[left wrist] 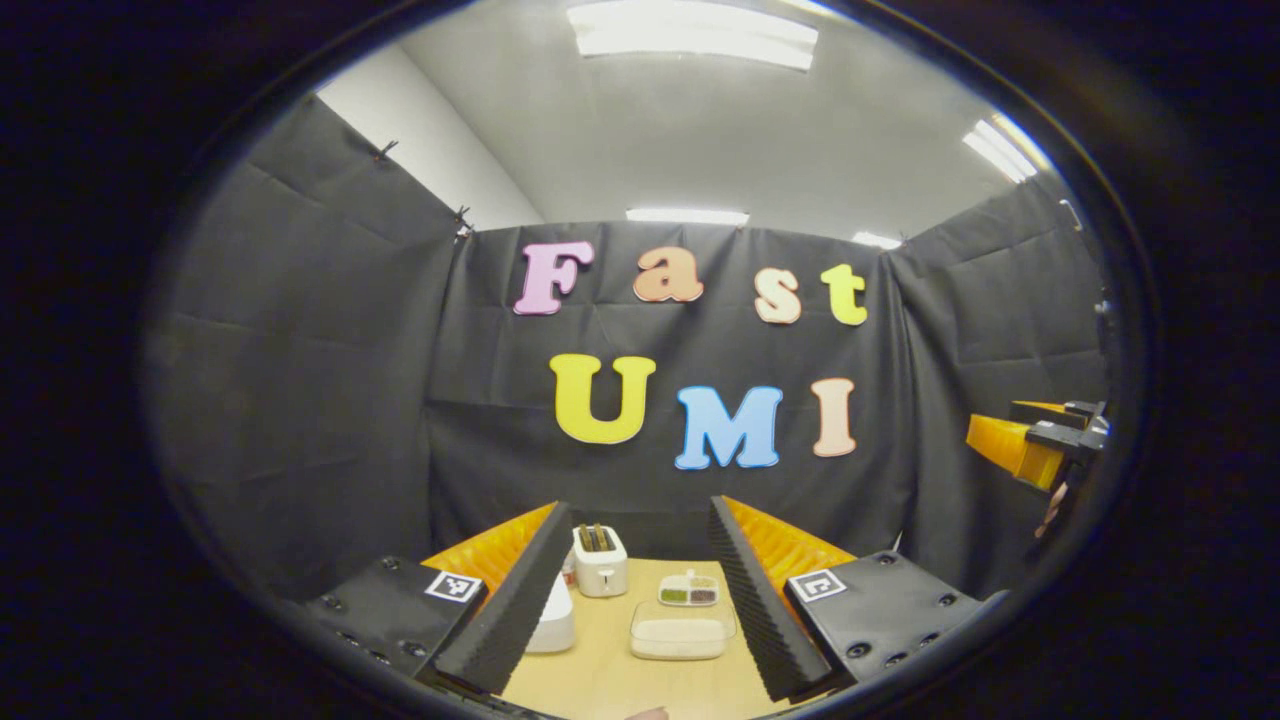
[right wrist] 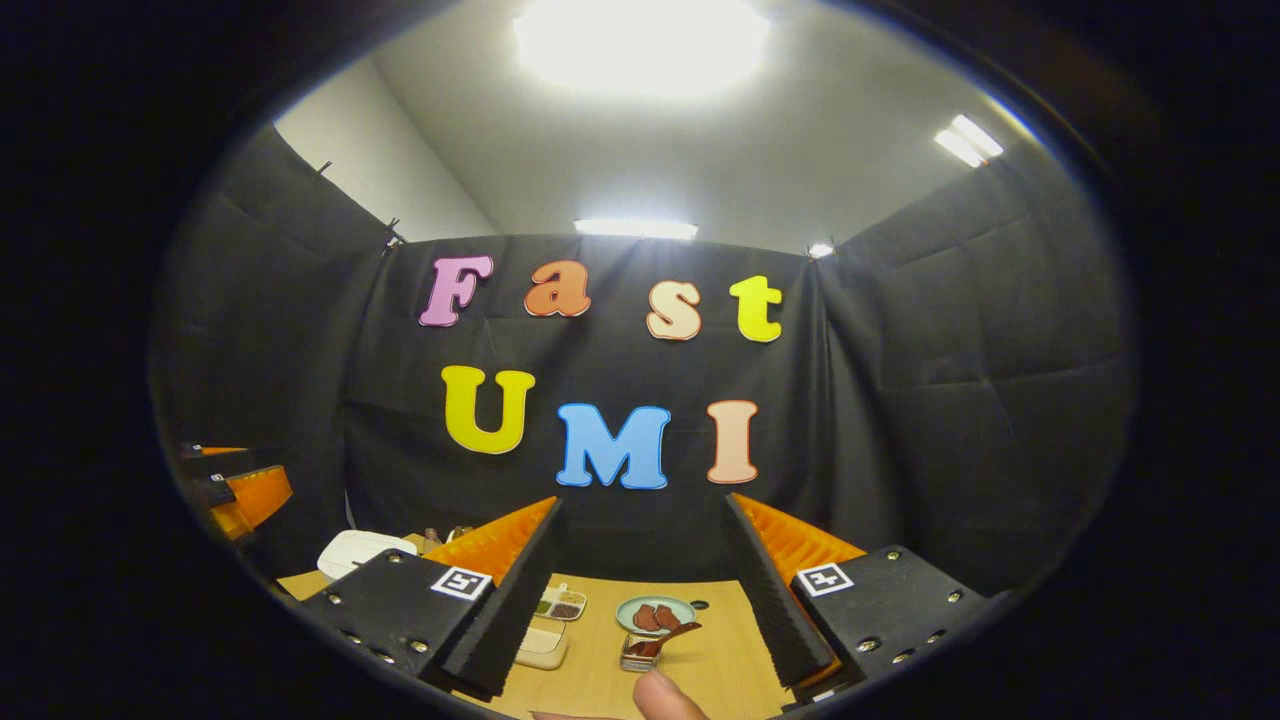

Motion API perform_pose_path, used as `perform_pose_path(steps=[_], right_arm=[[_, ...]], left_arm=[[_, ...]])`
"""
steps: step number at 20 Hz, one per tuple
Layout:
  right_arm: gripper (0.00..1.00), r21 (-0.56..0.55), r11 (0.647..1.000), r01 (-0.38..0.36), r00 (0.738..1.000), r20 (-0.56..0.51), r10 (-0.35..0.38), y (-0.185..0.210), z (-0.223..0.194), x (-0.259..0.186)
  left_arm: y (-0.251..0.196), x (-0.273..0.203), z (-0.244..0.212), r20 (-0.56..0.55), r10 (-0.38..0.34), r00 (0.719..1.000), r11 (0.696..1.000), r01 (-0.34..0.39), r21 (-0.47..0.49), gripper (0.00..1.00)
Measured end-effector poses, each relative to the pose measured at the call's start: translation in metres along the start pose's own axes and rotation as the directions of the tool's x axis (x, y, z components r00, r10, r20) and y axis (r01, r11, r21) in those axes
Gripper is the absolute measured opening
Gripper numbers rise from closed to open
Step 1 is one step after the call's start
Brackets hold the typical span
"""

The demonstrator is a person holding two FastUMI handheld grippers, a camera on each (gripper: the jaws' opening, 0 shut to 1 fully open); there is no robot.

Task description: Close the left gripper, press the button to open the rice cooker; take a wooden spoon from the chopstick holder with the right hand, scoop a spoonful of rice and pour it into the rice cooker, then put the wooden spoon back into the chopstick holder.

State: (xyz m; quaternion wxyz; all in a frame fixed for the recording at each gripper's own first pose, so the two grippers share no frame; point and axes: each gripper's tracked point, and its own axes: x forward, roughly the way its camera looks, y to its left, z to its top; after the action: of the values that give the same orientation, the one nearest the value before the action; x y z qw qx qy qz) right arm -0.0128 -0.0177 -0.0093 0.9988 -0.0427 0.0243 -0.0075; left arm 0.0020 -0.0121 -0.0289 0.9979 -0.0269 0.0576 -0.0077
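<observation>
Rice cooker [left wrist: 552,620]: white, lid down, on the bench [left wrist: 610,680] near its left edge, partly hidden behind my left tool's [left wrist: 638,590] near finger. Rice: pale, in a clear shallow box [left wrist: 682,632] toward the bench's middle, just right of the cooker; a small divided dish [left wrist: 689,590] sits behind it, a white toaster [left wrist: 599,562] farther back toward the rear edge. Wooden spoon [right wrist: 668,638]: dark, leaning out of a small clear holder [right wrist: 638,655] toward the bench's front, just before a green plate [right wrist: 655,613] of brown pieces; I take this for the chopstick holder, though it is too small to be sure. Left tool: raised, fingers spread wide, holding nothing. Right tool [right wrist: 648,600]: likewise wide apart and empty, its outline also seen at the right rim of the left gripper view. A fingertip [right wrist: 668,700] shows at the lower rim of the right gripper view. Step in hand, by my judgement: the first, nothing yet begun. Next move calls for bringing my left fingers together, then lowering them onto the cooker's button, which I cannot make out from here.
</observation>
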Motion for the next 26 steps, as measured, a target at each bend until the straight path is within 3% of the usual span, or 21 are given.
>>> perform_pose_path(steps=[5, 9, 12, 13, 18, 22, 26], right_arm=[[0.95, -0.01, 0.999, -0.031, 0.998, -0.05, 0.03, -0.006, -0.019, -0.001], [0.95, -0.014, 0.998, -0.065, 0.996, -0.055, 0.064, -0.014, -0.024, -0.003], [0.95, -0.001, 0.996, -0.09, 0.994, -0.055, 0.09, -0.017, -0.029, -0.001], [0.95, 0.01, 0.995, -0.101, 0.994, -0.051, 0.102, -0.016, -0.031, 0.001], [0.95, 0.062, 0.993, -0.099, 0.991, -0.084, 0.104, -0.007, -0.047, 0.012], [0.95, 0.049, 0.998, -0.027, 0.996, -0.088, 0.031, 0.008, -0.046, 0.029], [0.95, 0.016, 1.0, 0.017, 0.994, -0.105, -0.016, 0.044, -0.049, 0.042]], left_arm=[[-0.018, -0.006, 0.01, 0.027, 0.012, 1.0, 1.0, -0.012, -0.011, 0.92], [-0.02, -0.01, 0.011, 0.033, 0.078, 0.996, 0.996, -0.079, 0.038, 0.88], [-0.02, -0.007, 0.007, 0.024, 0.132, 0.991, 0.989, -0.133, 0.067, 0.96], [-0.019, -0.006, 0.007, 0.022, 0.143, 0.989, 0.986, -0.144, 0.077, 0.89], [-0.003, 0.013, -0.011, 0.005, 0.159, 0.987, 0.981, -0.158, 0.111, 0.91], [0.046, 0.061, -0.043, -0.043, 0.179, 0.983, 0.979, -0.173, 0.106, 0.86], [0.099, 0.114, -0.087, -0.122, 0.194, 0.973, 0.978, -0.182, 0.103, 0.62]])
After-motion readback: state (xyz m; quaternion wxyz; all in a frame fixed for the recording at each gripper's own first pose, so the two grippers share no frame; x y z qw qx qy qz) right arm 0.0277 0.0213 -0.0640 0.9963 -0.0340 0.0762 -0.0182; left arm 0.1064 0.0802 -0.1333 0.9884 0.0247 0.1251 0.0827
